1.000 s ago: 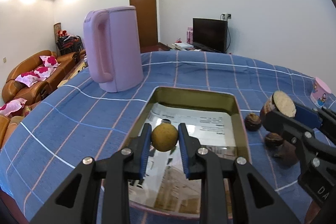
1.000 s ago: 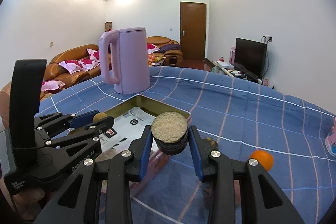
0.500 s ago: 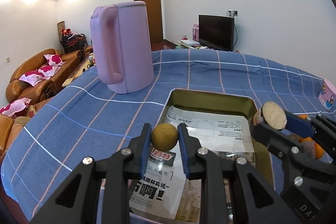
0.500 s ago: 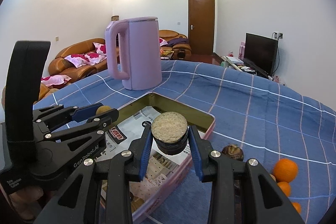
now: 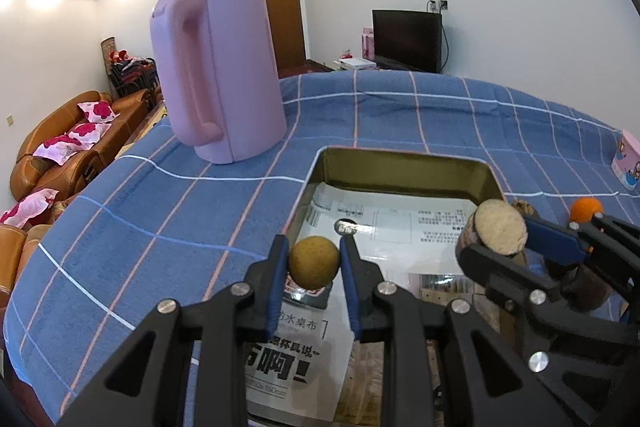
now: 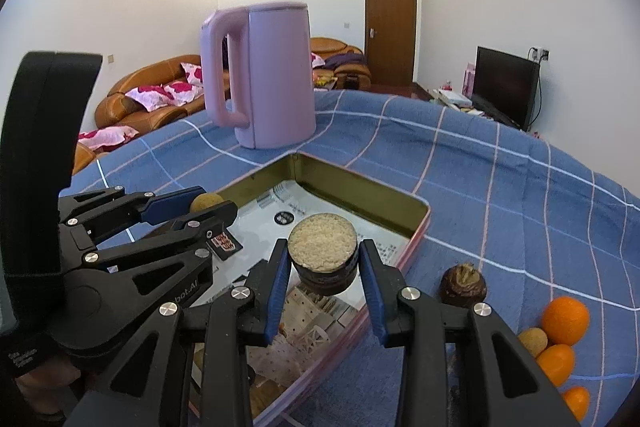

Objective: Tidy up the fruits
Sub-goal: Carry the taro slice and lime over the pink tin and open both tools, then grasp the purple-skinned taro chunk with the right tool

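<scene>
My left gripper (image 5: pixel 314 265) is shut on a small round tan fruit (image 5: pixel 314 263), held above the near left part of the metal tray (image 5: pixel 404 163) lined with printed paper. My right gripper (image 6: pixel 323 259) is shut on a dark cut cane piece (image 6: pixel 323 253) with a pale fibrous end, held over the tray's (image 6: pixel 360 187) right side. The right gripper and cane piece (image 5: pixel 498 233) show at the right of the left wrist view. The left gripper with its fruit (image 6: pixel 206 203) shows at the left of the right wrist view.
A pink kettle (image 5: pixel 218 75) stands on the blue checked tablecloth (image 5: pixel 160 219) behind the tray's left corner. Right of the tray lie a dark brown fruit (image 6: pixel 463 285), oranges (image 6: pixel 565 321) and a small tan fruit (image 6: pixel 532 342). A pink box (image 5: pixel 628 165) stands far right.
Both grippers have moved forward and left over the tray with their loads still held. The kettle looms closer, and more fruit on the cloth has come into the right wrist view.
</scene>
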`<state>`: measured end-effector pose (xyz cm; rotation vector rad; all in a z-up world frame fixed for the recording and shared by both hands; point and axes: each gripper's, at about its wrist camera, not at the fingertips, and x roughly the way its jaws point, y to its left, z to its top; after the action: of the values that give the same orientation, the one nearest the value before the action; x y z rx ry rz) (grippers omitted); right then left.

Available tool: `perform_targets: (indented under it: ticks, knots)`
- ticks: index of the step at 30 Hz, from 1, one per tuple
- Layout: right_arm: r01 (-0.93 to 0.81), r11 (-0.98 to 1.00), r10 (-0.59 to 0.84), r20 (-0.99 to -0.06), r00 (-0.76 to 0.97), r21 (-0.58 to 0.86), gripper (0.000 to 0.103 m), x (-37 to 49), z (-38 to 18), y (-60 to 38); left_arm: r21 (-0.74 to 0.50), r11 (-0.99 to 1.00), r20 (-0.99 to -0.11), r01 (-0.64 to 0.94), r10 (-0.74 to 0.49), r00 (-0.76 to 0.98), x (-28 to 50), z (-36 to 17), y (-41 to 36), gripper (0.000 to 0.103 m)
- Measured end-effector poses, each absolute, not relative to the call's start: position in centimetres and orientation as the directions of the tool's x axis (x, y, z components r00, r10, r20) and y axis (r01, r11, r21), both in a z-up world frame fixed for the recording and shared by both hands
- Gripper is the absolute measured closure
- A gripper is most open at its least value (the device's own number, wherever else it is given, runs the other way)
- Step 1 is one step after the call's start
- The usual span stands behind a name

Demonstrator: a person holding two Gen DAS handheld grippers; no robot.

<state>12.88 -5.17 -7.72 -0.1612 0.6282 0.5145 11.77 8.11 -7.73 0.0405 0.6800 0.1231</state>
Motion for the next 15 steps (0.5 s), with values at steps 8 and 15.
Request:
perform_targets:
  ticks: [8, 15]
  knots:
    - [-0.503, 0.864, 0.402, -0.614, 0.679, 0.009, 0.06, 12.7, -7.9, -5.3, 0.023, 0.995, -0.64, -0.095, 0.087, 0.763, 11.0, -7.6, 8.6, 0.062]
    - [-0.447, 0.894, 0.381, -0.58, 0.72, 0.032, 0.047, 10.5, -6.7, -8.9, 0.001, 0.996, -0.586, -0.084, 0.068, 0.808, 8.2, -6.4, 7.1, 0.022]
